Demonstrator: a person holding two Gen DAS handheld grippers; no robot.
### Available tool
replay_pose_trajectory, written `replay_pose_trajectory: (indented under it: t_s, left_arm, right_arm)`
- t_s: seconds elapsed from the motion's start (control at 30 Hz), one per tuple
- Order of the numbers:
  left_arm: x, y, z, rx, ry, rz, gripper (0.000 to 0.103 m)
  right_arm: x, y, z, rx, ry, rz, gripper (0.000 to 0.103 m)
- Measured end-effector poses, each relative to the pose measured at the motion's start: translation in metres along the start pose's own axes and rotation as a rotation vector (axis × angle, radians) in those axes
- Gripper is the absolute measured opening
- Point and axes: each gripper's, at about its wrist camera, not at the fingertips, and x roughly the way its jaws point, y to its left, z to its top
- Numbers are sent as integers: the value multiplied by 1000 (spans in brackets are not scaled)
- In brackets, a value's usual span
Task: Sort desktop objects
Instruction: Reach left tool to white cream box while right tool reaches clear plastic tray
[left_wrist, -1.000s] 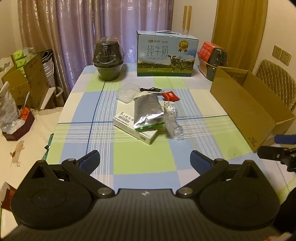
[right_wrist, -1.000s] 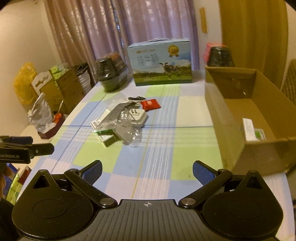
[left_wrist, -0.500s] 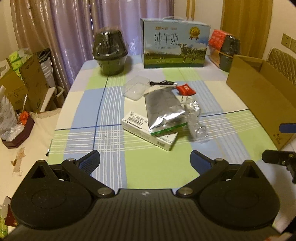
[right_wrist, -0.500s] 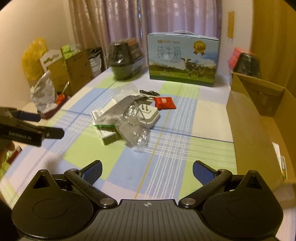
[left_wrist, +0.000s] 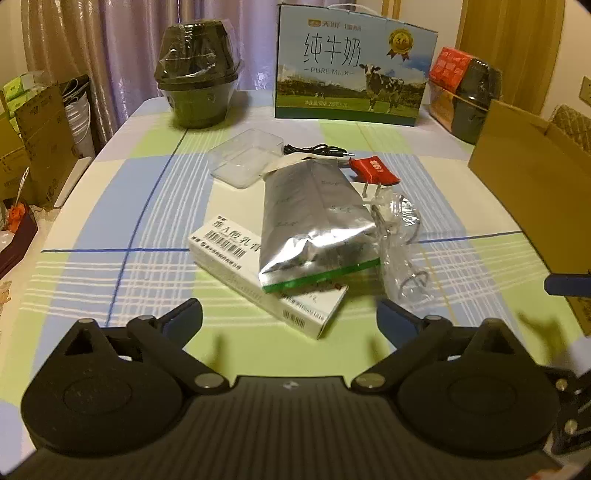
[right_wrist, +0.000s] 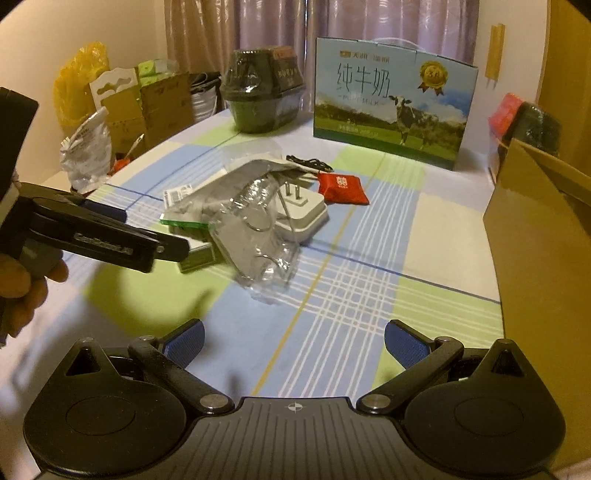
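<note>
Pile: silver foil pouch lies over a white rectangular carton, just ahead of the left gripper.
Left gripper: jaws spread wide, empty.
Right gripper: jaws wide, empty, crinkled clear plastic bag ahead.

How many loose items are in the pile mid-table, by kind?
Long white printed carton: 1
Silver foil pouch with green edge: 1
Crinkled clear plastic bag: 1
Clear plastic lid: 1
White plug adapter: 1
Red sachet: 1
Thin black cable: 1
Total: 7
</note>
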Motion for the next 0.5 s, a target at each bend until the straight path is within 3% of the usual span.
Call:
replay_pose_trajectory:
  t_s: [0.33, 0.5]
  left_arm:
    - [30, -4, 2, -73, -3, 30, 90]
    - [27, 4, 0, -93, 13, 42, 64]
  right_arm:
    - [23, -4, -5, -19, 9, 3, 101]
    - [29, -1, -6, -13, -3, 16, 101]
